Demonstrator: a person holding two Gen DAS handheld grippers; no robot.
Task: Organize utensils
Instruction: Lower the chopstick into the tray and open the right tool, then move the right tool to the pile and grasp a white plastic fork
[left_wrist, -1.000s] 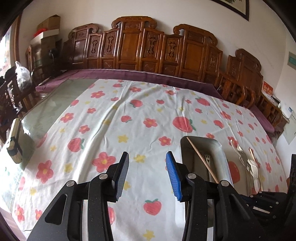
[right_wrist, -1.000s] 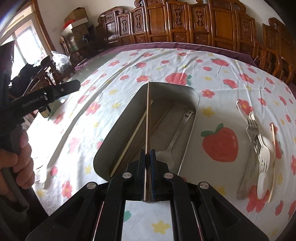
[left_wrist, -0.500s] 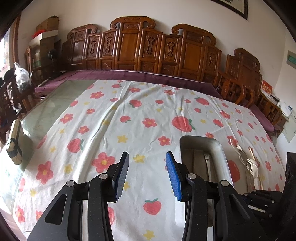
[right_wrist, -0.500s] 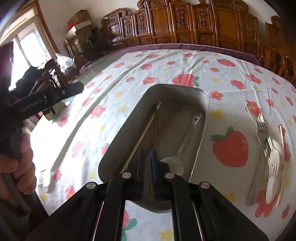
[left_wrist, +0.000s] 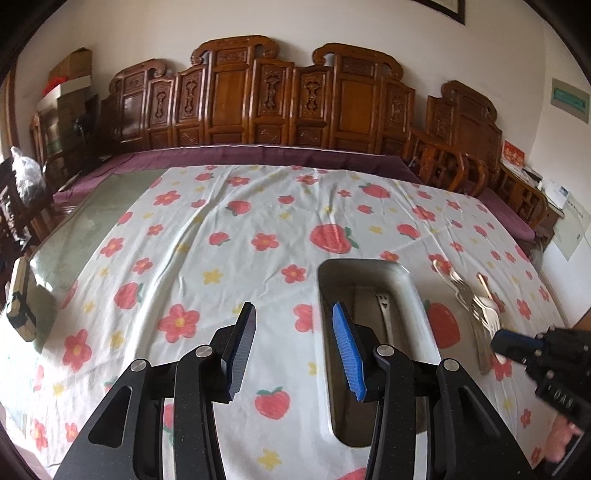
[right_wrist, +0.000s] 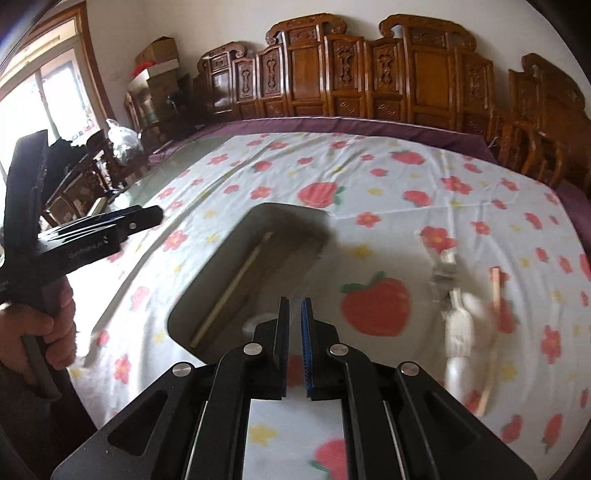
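Observation:
A metal tray lies on the flowered tablecloth and holds wooden chopsticks and a metal utensil; the tray also shows in the left wrist view. A blurred pile of forks, a white spoon and a chopstick lies right of the tray, also in the left wrist view. My right gripper hovers over the tray's near right corner, slightly open and empty. My left gripper is open and empty, left of the tray.
The flowered tablecloth covers a large glass-topped table. Carved wooden chairs line the far edge. A small boxy object sits at the table's left edge. The hand holding the left gripper shows at left in the right wrist view.
My right gripper let go of the chopstick, which now lies in the tray, opened slightly, and moved right and back. My left gripper stayed open and nearly still.

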